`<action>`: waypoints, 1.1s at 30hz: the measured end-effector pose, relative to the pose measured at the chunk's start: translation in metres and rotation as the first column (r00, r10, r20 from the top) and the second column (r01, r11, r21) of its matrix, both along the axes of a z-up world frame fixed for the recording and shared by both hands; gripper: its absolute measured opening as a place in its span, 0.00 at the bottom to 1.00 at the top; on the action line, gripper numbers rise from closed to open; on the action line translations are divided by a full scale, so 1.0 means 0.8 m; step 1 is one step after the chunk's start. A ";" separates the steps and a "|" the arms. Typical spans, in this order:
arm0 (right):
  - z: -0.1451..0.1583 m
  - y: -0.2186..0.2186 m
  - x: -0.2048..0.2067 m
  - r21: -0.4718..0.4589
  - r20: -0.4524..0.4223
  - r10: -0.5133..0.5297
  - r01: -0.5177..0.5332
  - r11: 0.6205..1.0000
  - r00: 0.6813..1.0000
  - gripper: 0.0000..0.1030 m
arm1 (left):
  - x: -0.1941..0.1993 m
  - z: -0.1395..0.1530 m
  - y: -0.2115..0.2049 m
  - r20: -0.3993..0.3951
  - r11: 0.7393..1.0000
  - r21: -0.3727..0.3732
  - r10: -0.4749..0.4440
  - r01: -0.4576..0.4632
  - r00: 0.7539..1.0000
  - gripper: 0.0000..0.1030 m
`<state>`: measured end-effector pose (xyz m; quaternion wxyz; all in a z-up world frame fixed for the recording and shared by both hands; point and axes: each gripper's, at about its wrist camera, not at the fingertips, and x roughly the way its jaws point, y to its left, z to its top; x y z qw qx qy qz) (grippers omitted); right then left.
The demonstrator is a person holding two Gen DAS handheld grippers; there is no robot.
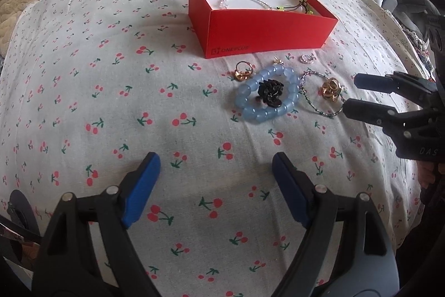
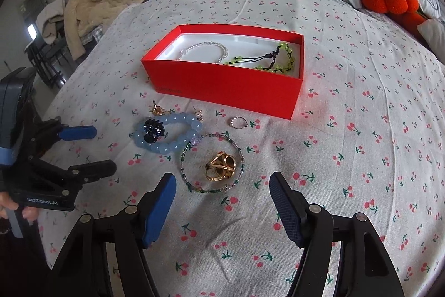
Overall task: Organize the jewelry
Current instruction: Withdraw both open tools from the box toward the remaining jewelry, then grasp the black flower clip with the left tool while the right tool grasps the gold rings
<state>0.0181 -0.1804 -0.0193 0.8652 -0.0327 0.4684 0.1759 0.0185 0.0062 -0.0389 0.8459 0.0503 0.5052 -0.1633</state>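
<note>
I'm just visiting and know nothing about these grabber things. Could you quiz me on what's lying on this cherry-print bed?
1. True or false: the red box is empty.
2. What lies inside the thin beaded bracelet? A) gold rings B) a key C) a coin
3. Which gripper is nearer the gold rings?

Key:
1. False; two bracelets lie in it.
2. A
3. The right gripper, open, holding nothing; the left gripper is open too.

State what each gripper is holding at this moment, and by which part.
Nothing is held. The left gripper and right gripper are both open and empty above the cherry-print cloth, short of the jewelry.
</note>
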 end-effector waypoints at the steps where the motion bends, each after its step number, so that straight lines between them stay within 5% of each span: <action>1: -0.001 0.005 0.002 -0.002 -0.003 0.012 -0.012 1.000 1.000 0.56 | 0.000 0.001 0.000 -0.002 1.000 -0.004 -0.003 0.003 1.000 0.76; 16: -0.022 0.018 0.026 -0.013 -0.051 0.010 -0.011 1.000 0.999 0.28 | 0.006 0.007 0.000 -0.028 0.996 -0.091 -0.013 0.010 1.000 0.40; 33: 0.012 -0.021 0.009 0.057 -0.007 -0.020 0.020 0.998 1.000 0.28 | 0.034 0.014 -0.055 0.010 0.992 -0.128 -0.024 0.025 1.000 0.40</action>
